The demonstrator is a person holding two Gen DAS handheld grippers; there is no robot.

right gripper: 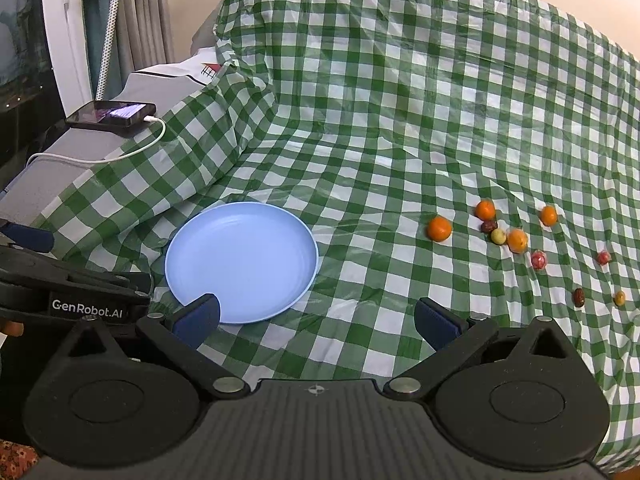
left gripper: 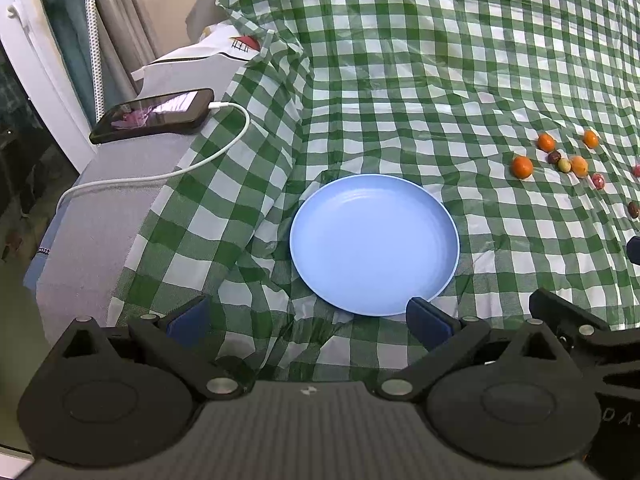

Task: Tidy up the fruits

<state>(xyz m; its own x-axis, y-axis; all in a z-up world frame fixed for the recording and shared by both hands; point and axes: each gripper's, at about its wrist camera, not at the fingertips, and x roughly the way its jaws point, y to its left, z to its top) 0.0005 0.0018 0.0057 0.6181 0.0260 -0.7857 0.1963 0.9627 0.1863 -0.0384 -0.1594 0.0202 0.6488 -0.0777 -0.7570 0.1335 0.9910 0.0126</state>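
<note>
An empty light-blue plate [left gripper: 374, 244] [right gripper: 242, 262] lies on the green-and-white checked cloth. Several small fruits are scattered to its right: oranges [left gripper: 522, 167] [right gripper: 439, 229], a yellow-green one [right gripper: 498, 236], dark red ones [right gripper: 489, 226] and pink-red ones [right gripper: 538, 260]. My left gripper [left gripper: 308, 316] hovers open just in front of the plate's near rim, nothing between its fingers. My right gripper [right gripper: 318, 318] is open too, over the cloth beside the plate's right edge, well short of the fruits. In the right wrist view the left gripper's body [right gripper: 68, 292] shows at the left edge.
A phone [left gripper: 154, 116] [right gripper: 112, 117] on a white charging cable [left gripper: 168, 172] rests on a grey surface at the left, past the cloth's rumpled edge. The cloth [left gripper: 440, 60] rises in a fold behind the plate. Curtains and a white frame [left gripper: 40, 60] stand far left.
</note>
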